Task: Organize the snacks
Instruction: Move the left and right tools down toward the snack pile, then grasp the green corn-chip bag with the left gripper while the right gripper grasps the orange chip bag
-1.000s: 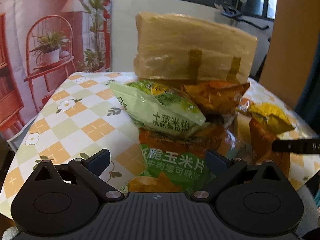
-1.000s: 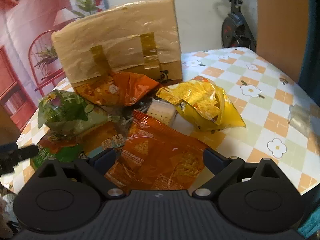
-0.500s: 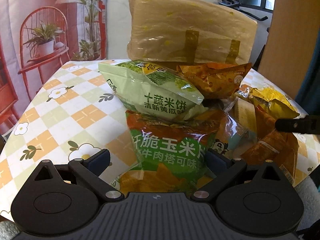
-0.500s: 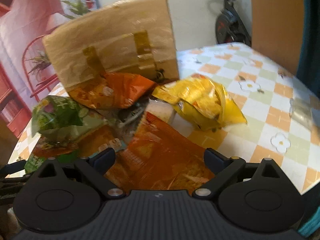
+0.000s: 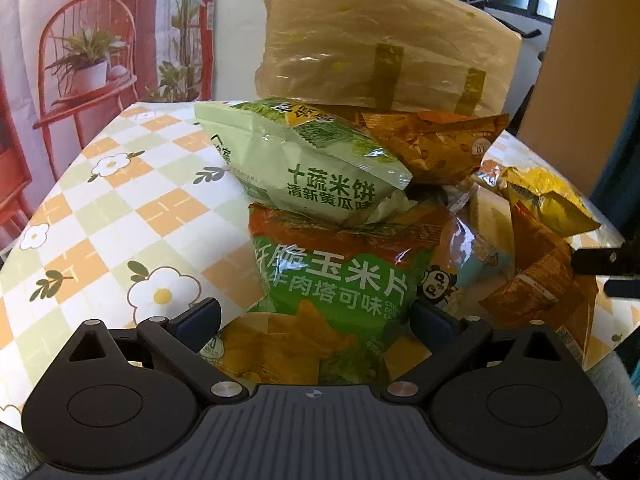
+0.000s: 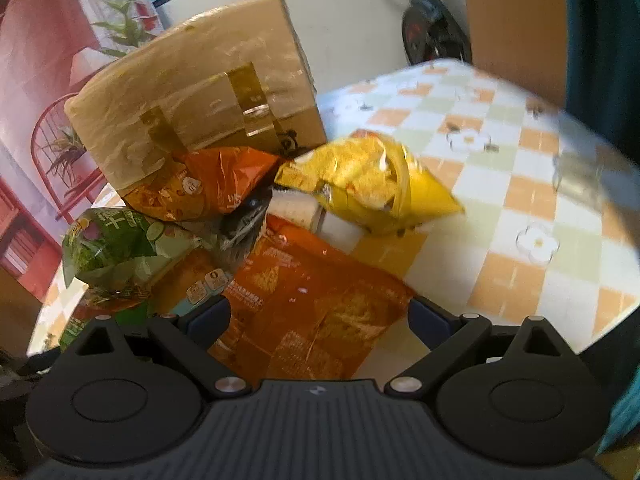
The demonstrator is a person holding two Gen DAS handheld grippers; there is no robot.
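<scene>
Orange, pale-green and white checked tablecloth [image 5: 120,216] with white daisies; a green-and-red corn chip bag [image 5: 336,276], light green rice cracker bag [image 5: 304,164], yellow bag [image 6: 372,184], orange bag [image 6: 316,308], tan box [image 5: 384,36].

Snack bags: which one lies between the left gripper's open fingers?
The green corn chip bag with the orange top band; the pale green rice cracker bag rests above it.

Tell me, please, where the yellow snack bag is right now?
In the right wrist view, the yellow snack bag lies on the table, right of the orange bag and in front of the cardboard box.
</scene>
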